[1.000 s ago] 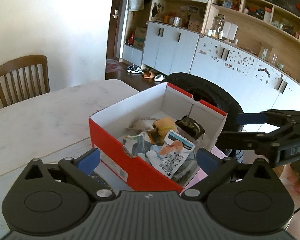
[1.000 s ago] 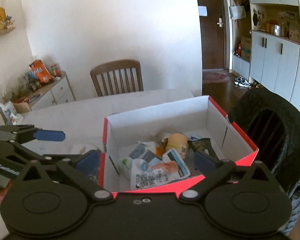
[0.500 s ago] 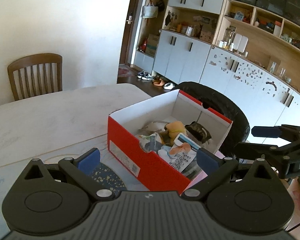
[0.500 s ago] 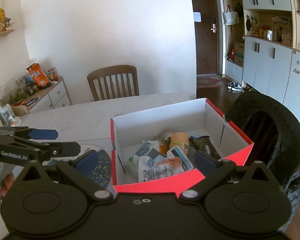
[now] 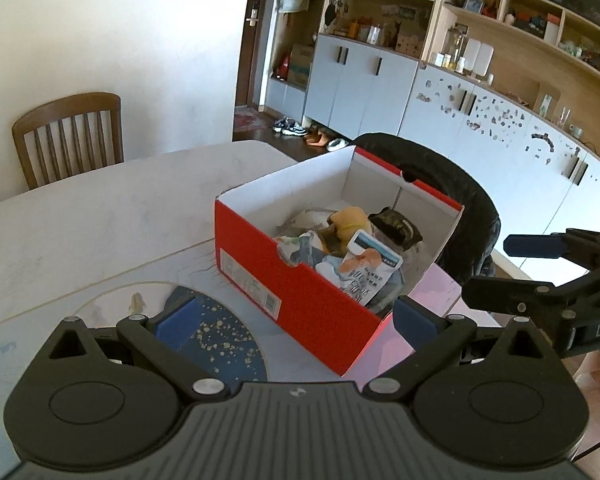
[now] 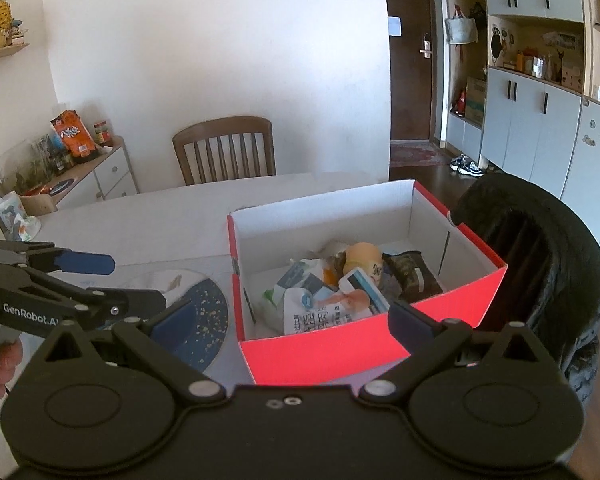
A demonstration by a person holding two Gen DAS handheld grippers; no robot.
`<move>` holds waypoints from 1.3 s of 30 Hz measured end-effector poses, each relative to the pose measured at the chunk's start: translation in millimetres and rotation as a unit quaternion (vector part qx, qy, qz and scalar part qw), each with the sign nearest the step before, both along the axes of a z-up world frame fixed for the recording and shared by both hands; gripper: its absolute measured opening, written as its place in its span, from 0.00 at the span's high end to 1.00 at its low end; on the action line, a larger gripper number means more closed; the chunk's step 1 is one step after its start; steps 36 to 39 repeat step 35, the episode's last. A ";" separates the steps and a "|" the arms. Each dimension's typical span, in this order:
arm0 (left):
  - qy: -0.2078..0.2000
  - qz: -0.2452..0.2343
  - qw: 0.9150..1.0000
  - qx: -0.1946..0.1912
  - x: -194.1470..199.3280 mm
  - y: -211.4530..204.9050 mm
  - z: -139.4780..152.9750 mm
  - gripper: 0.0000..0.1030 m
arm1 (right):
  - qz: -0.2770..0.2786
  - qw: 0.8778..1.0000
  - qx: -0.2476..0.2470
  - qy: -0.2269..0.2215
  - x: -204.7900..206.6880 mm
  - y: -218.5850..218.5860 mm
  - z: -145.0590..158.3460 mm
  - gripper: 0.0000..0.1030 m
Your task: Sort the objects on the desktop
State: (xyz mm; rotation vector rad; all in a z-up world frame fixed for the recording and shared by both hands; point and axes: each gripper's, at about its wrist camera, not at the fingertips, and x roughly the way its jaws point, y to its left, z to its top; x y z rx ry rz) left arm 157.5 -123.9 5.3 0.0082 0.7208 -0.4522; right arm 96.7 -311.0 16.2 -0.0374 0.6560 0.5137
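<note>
Here, pale marble table (image 5: 100, 208); red box (image 5: 300, 292); wooden chair (image 6: 224, 148) beyond.

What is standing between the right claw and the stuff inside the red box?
Only the red box's near wall stands between the right claw and the packets inside. The box is open on top, so nothing visible blocks reaching in from above.

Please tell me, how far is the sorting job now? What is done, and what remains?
Done, it seems: packets and a yellow toy lie inside the red box. In hand: nothing; the left gripper and right gripper both have open, empty jaws. Left: only a dark blue speckled plate beside the box; whether it belongs to the sorting is unclear.
</note>
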 end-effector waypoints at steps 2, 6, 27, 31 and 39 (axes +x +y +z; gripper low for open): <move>0.003 0.001 1.000 0.003 0.1 0.6 -1.2 0.00 | 0.000 1.000 -0.001 0.002 0.2 0.4 -1.0 0.01; 0.013 0.006 1.000 0.010 1.8 2.1 -5.5 0.00 | 0.000 1.000 -0.003 0.007 0.8 2.4 -3.4 0.01; 0.033 0.009 0.999 0.016 -0.8 2.6 -14.6 0.00 | -0.013 1.000 -0.001 0.022 -1.7 2.6 -11.5 0.01; 0.032 0.008 0.999 0.016 -1.7 3.4 -14.2 0.00 | -0.016 1.000 -0.001 0.025 -2.5 2.1 -12.8 0.01; 0.028 0.004 0.999 0.015 -3.8 5.3 -12.8 0.00 | -0.018 1.000 -0.002 0.026 -3.6 2.9 -13.5 0.01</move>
